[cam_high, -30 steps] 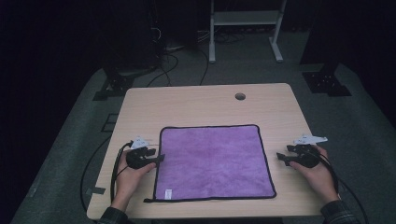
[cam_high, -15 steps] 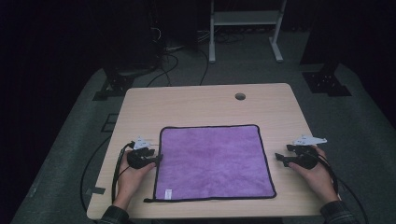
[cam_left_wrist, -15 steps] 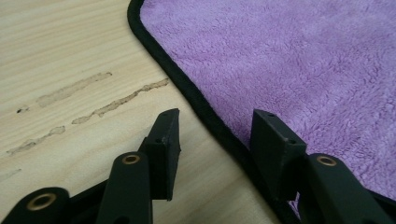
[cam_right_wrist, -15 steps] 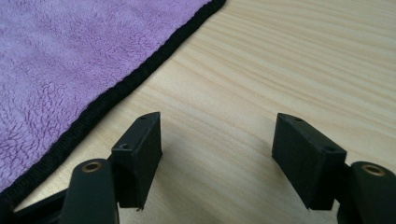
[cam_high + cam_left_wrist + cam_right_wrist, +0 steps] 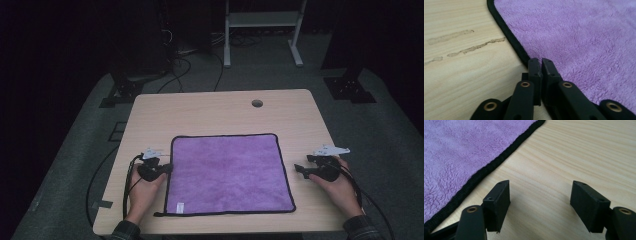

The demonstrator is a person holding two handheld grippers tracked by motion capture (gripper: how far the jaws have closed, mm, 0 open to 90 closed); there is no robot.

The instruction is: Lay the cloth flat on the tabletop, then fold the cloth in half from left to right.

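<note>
Purple fleece cloth with black piping [image 5: 230,172] lies flat on the pale wooden table [image 5: 210,112], toward its near edge. Left gripper [image 5: 541,61] sits at the cloth's left hem, jaws just snapped together on the black edge. Right gripper [image 5: 540,195] rests on bare wood just beside the right hem, jaws spread wide with nothing between them.

- A cloth [image 5: 229,172] lies flat on the table [image 5: 210,112], toward its six o'clock edge.
- The left gripper [image 5: 161,169] sits at the cloth's nine o'clock edge.
- The right gripper [image 5: 299,169] rests at three o'clock, just beside the cloth.
- A hole [image 5: 257,103] lies at twelve o'clock.
</note>
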